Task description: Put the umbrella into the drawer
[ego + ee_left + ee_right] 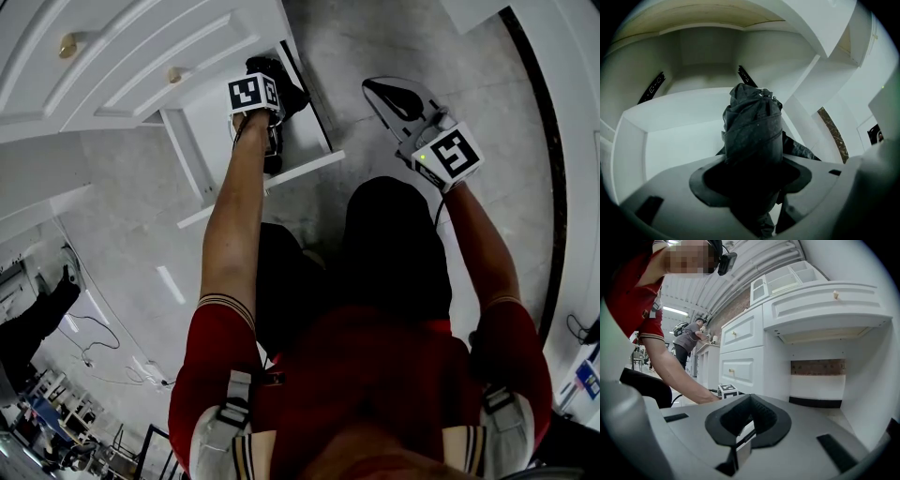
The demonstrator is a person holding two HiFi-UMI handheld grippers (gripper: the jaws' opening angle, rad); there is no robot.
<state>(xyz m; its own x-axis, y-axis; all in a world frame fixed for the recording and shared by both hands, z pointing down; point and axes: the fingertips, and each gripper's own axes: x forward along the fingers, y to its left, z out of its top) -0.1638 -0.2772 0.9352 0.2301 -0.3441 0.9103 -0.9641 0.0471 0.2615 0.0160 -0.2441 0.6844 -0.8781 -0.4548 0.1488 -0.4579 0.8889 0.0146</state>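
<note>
The left tongs (752, 178) are clamped round the folded black umbrella (752, 129). Its bundled end pokes out ahead of them, over the floor of the open white drawer (677, 140). Well off to their right, the right tongs (740, 439) are pressed together with nothing between them, facing the white cabinet (740, 333).

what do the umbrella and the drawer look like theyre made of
Umbrella: black matte cloth, probably a thin synthetic weave. It shows crumpled folds, and a flat strap is wrapped round the bundle.

Drawer: flat white panels with a smooth, faintly glossy coat and sharp square edges. It looks like painted wood or board, but nothing shows what lies under the paint.
</note>
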